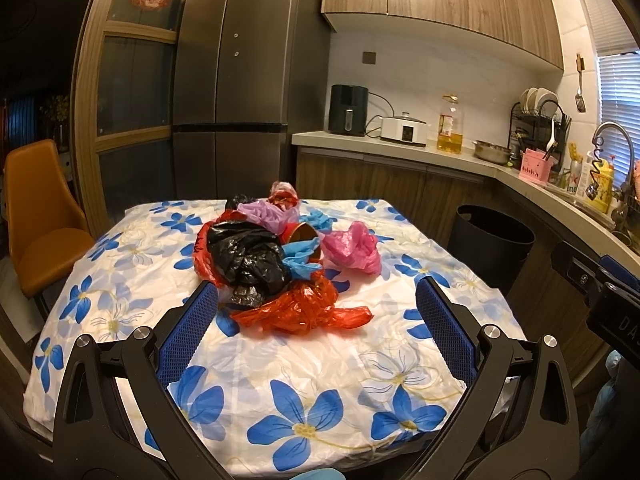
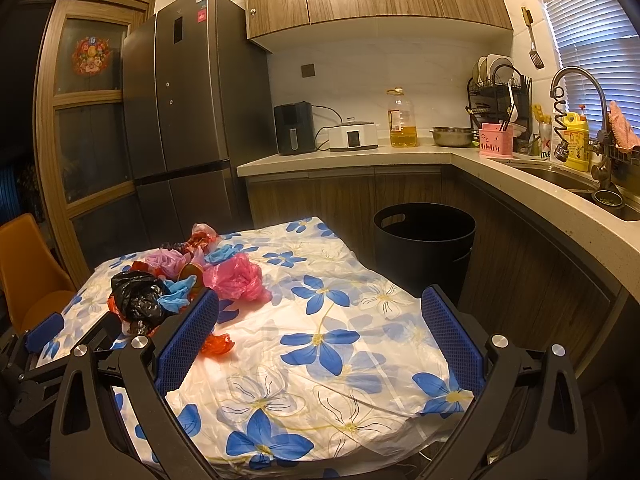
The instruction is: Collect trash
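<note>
We see one table under a white cloth with blue flowers (image 1: 280,360), one black bin (image 2: 424,240) on the floor between the table and the kitchen counter (image 2: 520,168), and one heap of crumpled plastic bags (image 1: 276,256) at the table's middle: at least one black, two red, one pink, one lilac, with blue gloves and a round tin among them. Our left tongs (image 1: 316,300) gape wide and empty just before the heap's red bag (image 1: 304,308). Our right tongs (image 2: 320,312), equally wide and empty, hover over bare cloth to the heap's right.
</note>
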Motion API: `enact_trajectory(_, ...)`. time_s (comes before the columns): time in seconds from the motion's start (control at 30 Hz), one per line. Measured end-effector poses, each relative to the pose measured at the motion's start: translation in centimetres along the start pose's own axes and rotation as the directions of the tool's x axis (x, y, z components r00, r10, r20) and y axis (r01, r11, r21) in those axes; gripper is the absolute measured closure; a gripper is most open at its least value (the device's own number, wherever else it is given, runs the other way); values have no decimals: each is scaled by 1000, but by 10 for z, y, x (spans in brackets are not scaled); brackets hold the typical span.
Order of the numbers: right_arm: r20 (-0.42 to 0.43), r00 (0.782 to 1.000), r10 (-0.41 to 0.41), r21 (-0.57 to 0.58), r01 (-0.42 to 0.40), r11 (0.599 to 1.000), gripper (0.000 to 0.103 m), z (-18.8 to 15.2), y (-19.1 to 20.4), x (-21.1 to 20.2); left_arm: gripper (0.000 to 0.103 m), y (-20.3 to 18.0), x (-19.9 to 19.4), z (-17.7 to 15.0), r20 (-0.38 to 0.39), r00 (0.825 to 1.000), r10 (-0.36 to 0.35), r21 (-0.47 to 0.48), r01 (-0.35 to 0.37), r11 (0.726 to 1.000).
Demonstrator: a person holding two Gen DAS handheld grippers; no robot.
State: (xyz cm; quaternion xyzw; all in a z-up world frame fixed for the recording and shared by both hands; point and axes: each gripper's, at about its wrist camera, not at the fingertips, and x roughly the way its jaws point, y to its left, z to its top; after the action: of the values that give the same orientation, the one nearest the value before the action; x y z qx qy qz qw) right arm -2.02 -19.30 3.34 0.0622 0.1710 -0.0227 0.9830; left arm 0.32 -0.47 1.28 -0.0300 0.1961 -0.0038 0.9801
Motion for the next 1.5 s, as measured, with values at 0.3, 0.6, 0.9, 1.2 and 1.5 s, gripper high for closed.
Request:
enact_trajectory(0.3, 1, 1000, -1, 3, 1, 1000, 5, 1, -1, 0, 6, 0, 0, 0, 0, 1000, 0, 1, 0, 1000)
enact_trajectory(0.6, 2, 1000, -1, 3, 1, 1000, 5, 1, -1, 0, 6, 0, 0, 0, 1, 1000, 0, 1, 0, 1000)
enact_trajectory(0.9, 1, 1000, 0, 2, 0, 1000, 5, 1, -1, 0, 6, 1, -1, 2, 6, 1000, 1, -1, 0, 1000)
enact_trajectory(1.2, 1, 1000, 0, 0, 0, 1000, 5, 1, -1, 0, 6, 2, -2, 8, 15, 1000, 1, 0, -1, 1000)
enact_trajectory(1.5, -9, 1000, -1, 3, 1, 1000, 5, 1, -1, 2, 6, 5, -2, 5, 19, 1000, 11, -6, -11, 1000)
